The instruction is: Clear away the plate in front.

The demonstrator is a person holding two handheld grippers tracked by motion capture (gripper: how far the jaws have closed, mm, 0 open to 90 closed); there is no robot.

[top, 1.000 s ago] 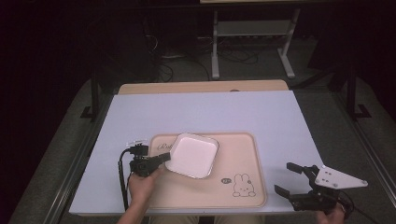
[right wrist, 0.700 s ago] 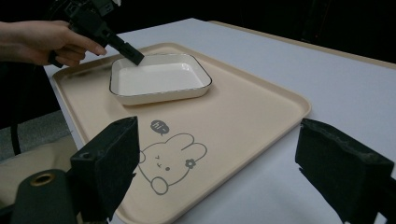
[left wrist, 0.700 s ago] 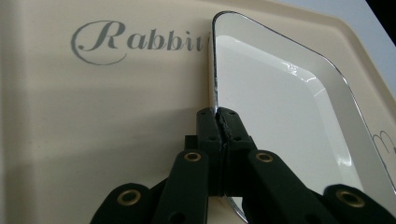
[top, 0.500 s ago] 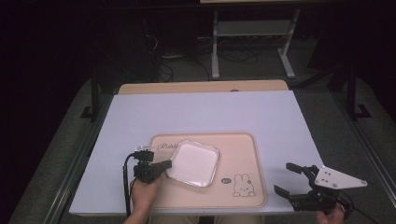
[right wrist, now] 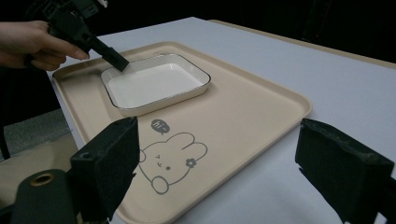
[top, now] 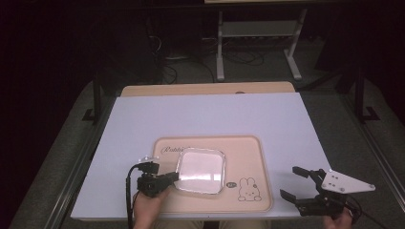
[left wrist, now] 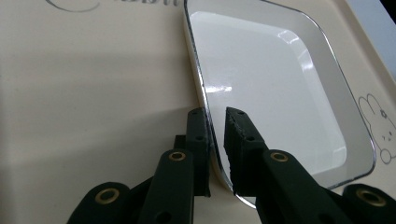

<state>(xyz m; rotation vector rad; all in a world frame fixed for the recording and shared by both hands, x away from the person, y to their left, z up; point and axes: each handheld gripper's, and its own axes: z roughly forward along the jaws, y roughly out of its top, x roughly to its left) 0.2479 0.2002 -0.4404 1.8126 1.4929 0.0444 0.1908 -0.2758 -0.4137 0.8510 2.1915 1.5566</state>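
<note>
White dish (top: 200,170) rim sits between the level left gripper (left wrist: 215,122)'s just-loosened jaws; right gripper (top: 297,182) gapes.

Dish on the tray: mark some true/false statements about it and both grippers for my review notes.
1. The dish lies flat on the tray. True.
2. The dish holds food. False: it is empty.
3. The left gripper straddles the dish's rim, and its jaws have just been opening. True; a gap shows at the right pad.
4. The right gripper grips the tray's edge. False: it is open, off the tray's right side, holding nothing.
5. The rabbit drawing is covered by the dish. False: it shows beside the dish.
</note>
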